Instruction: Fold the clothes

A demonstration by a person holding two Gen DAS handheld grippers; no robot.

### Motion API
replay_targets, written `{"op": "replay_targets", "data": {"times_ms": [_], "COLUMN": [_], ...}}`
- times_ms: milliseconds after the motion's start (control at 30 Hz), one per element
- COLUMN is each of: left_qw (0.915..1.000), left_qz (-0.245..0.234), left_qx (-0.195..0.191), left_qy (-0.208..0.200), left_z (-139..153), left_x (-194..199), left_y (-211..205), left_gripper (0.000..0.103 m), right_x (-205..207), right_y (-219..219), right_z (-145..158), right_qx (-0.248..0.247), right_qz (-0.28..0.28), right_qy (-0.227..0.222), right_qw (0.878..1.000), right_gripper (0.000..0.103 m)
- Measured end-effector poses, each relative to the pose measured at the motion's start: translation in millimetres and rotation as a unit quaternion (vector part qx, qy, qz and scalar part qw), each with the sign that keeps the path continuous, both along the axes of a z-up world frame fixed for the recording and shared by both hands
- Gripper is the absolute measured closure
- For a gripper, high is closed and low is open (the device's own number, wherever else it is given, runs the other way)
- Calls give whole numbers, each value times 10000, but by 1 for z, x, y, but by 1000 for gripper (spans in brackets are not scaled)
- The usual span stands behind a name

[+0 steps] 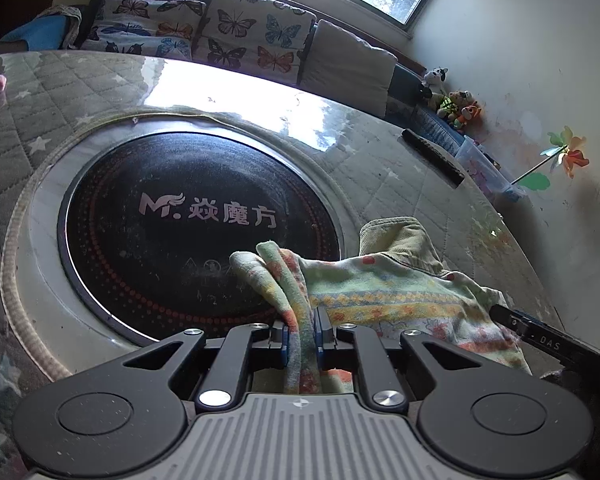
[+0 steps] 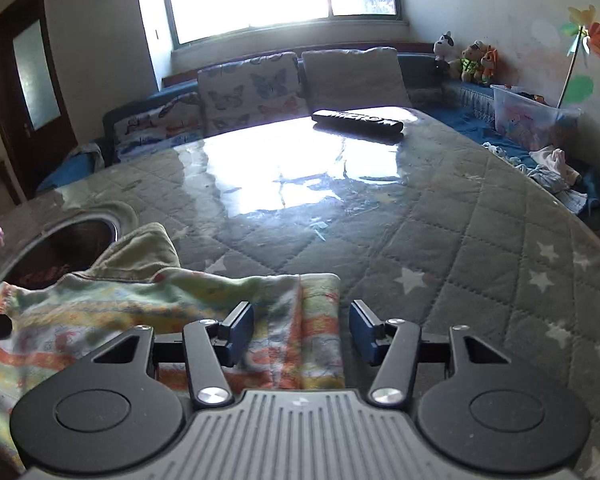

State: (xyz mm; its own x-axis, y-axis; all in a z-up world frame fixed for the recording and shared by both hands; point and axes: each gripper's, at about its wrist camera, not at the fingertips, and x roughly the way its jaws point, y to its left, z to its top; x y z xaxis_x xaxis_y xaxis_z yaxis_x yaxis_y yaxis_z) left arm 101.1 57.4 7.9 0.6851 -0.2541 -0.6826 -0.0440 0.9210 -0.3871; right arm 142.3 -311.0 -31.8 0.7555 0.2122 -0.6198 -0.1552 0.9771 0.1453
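Observation:
A small patterned garment point(image 1: 400, 292) in green, yellow and orange stripes, with a plain green inner part, lies on the round table. My left gripper point(image 1: 302, 334) is shut on a bunched fold of it, near the edge of the black round heater plate point(image 1: 196, 216). In the right wrist view the garment point(image 2: 180, 304) lies flat at lower left. My right gripper point(image 2: 302, 334) is open, its fingers standing either side of the garment's right edge, just above it. Its tip shows in the left wrist view point(image 1: 512, 320).
The table carries a quilted grey star-pattern cover point(image 2: 460, 260) under glossy film. A black remote point(image 2: 358, 120) lies at the far side. A sofa with butterfly cushions point(image 2: 252, 88), stuffed toys point(image 2: 476, 62) and a plastic box point(image 2: 532, 120) stand behind.

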Motion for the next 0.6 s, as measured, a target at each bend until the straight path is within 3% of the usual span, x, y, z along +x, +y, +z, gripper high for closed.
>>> {"op": "replay_targets", "data": {"times_ms": [133, 367, 600], "left_qw": [9998, 9973, 9916], "left_qz": [-91, -389, -847], "left_qx": [144, 430, 630], "left_qy": [-98, -443, -743], "left_z": [9, 36, 57], "left_x": [4, 18, 51], "left_y": [-9, -34, -85], "left_gripper": [92, 94, 95], "right_x": [-5, -20, -11], "right_y": [7, 1, -30], "right_z": [2, 33, 66], "right_qx": [47, -5, -318], "right_qz": [169, 148, -255], "right_qy": [-121, -584, -1002], "right_qw": [9998, 9982, 9941], "right_gripper": [93, 94, 94]}}
